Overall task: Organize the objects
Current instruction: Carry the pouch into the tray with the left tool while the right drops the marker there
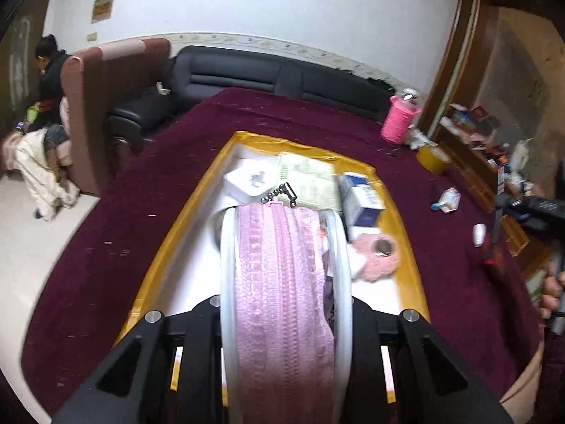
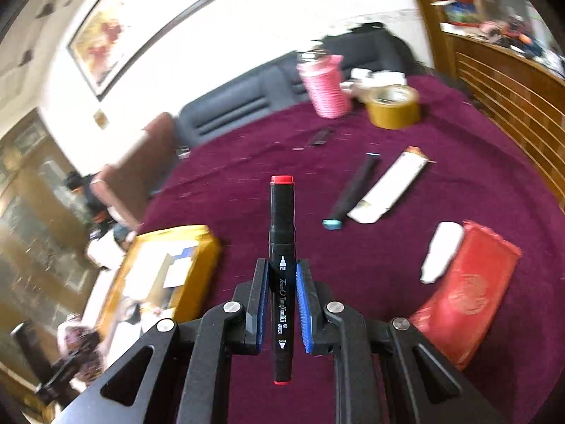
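My left gripper (image 1: pixel 286 300) is shut on a pink zipped pouch (image 1: pixel 282 265) with clear plastic sides. It holds the pouch over the open yellow box (image 1: pixel 190 205). The pouch hides the fingertips. The box holds a blue and white carton (image 1: pixel 360 201), a fluffy pink item (image 1: pixel 378 251), a white piece (image 1: pixel 247 180) and a green paper (image 1: pixel 307 176). My right gripper (image 2: pixel 282 275) is shut on a black marker (image 2: pixel 282 233) with a red cap, lifted above the maroon tablecloth (image 2: pixel 406 265). The yellow box (image 2: pixel 197 247) lies to its left.
On the cloth lie a second black marker with a teal cap (image 2: pixel 353 190), a white packet (image 2: pixel 392 187), a small white bottle (image 2: pixel 441 251) and a red pouch (image 2: pixel 466 293). A tape roll (image 2: pixel 393 106) and pink cup (image 2: pixel 325 88) stand at the far edge. A black sofa (image 1: pixel 247 74) is behind.
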Tool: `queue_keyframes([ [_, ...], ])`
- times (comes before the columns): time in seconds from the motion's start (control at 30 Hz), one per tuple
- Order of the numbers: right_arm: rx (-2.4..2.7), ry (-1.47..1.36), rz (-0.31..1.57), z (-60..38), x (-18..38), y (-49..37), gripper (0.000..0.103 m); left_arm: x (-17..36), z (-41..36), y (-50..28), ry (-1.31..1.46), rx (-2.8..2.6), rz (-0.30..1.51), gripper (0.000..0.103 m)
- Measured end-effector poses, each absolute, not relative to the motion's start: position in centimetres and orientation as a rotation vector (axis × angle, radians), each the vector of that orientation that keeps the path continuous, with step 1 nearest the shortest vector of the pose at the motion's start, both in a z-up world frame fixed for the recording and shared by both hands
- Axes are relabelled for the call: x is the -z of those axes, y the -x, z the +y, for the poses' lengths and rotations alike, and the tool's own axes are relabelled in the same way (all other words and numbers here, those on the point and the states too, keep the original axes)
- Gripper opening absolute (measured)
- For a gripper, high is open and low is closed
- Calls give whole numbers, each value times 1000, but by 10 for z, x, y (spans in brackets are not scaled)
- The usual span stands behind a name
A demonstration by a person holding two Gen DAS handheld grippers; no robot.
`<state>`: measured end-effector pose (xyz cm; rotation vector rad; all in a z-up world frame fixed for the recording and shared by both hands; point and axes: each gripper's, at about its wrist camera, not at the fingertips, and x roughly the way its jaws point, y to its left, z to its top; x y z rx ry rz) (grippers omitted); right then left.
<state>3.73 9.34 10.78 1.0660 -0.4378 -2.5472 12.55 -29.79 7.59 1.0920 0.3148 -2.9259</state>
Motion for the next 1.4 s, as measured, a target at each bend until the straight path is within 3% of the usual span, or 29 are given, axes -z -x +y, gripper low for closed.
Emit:
queue_keyframes([
  [0.37,2210,-1095,-351,-26,-109,-64,17,-45,-319,-96,-1325,2806,257,24],
  [0.8,2029,-1283,-153,-143,-46,-57,17,-34,-321,-56,-1429,2752,244,25],
  [1.07,2043,-1369,-32,-166,-21,-50,17,-35,-310,-69,-1459,2800,281,56],
  [1.27,2098,-1373,77,-166,-18,-49,17,-35,-304,-86,-1439,2822,288,59],
  [1.4,2126,-1375,116,-169,-18,-51,17,-42,-315,-97,-1431,2891,462,58],
])
